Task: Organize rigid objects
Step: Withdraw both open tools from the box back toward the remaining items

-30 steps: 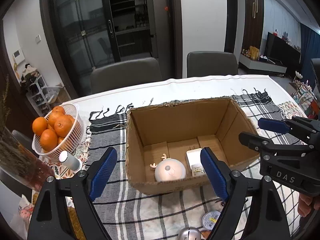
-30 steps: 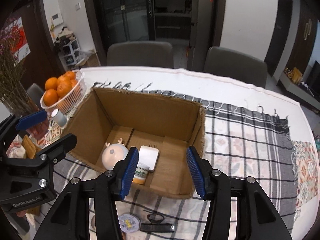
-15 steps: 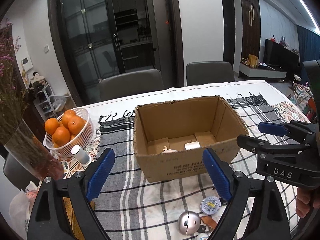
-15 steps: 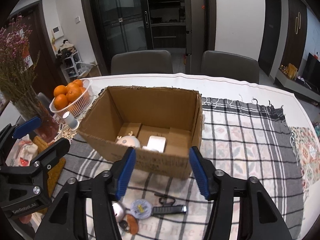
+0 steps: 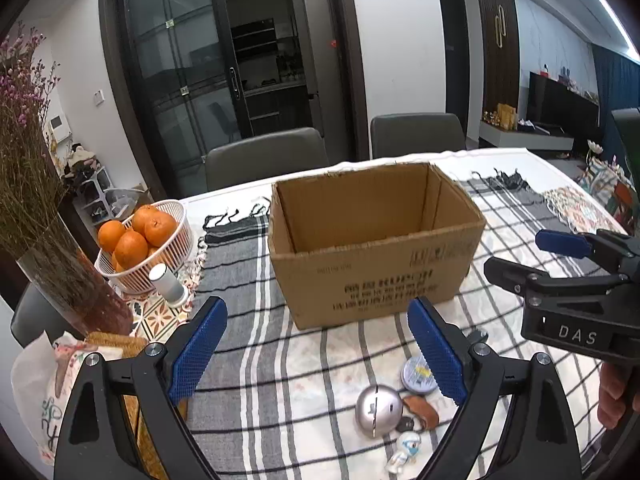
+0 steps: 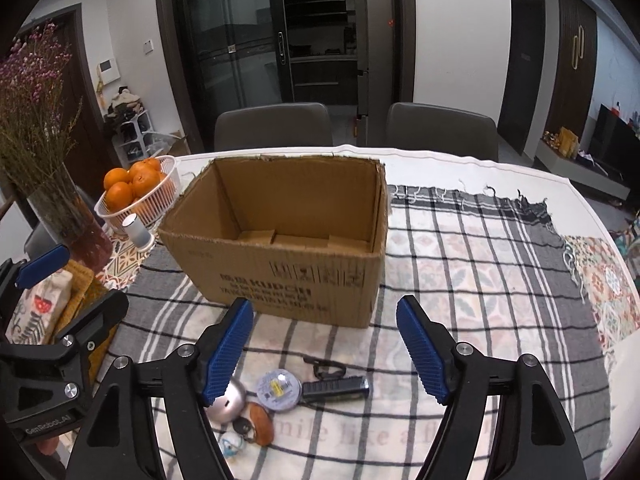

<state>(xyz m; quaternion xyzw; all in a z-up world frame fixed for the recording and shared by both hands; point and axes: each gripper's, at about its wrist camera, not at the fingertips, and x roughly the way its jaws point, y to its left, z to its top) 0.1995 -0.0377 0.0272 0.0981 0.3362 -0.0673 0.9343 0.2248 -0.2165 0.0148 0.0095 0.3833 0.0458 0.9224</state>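
An open cardboard box (image 5: pixel 376 240) (image 6: pixel 280 248) stands on the checked cloth; its contents are hidden from here. In front of it lie a silver ball (image 5: pixel 378 404) (image 6: pixel 228 400), a round tin (image 5: pixel 418 372) (image 6: pixel 278 390), a brown keyring (image 5: pixel 420 410) (image 6: pixel 260 420), a small white-blue figure (image 5: pixel 404 450) (image 6: pixel 230 444) and a black clip tool (image 6: pixel 334 386). My left gripper (image 5: pixel 316 348) is open and empty, above and behind these items. My right gripper (image 6: pixel 326 352) is open and empty over them; it also shows at the right of the left wrist view (image 5: pixel 520 256).
A white basket of oranges (image 5: pixel 138 240) (image 6: pixel 138 188) and a small white cylinder (image 5: pixel 168 284) (image 6: pixel 136 232) stand left of the box. A vase of dried flowers (image 5: pixel 60 248) (image 6: pixel 52 184) and snack bags (image 5: pixel 48 384) sit at far left. Two chairs (image 6: pixel 276 126) are behind the table.
Both grippers have pulled back and down from over the box. The box's inside has dropped out of sight and the loose items in front have come into view. Both stay open.
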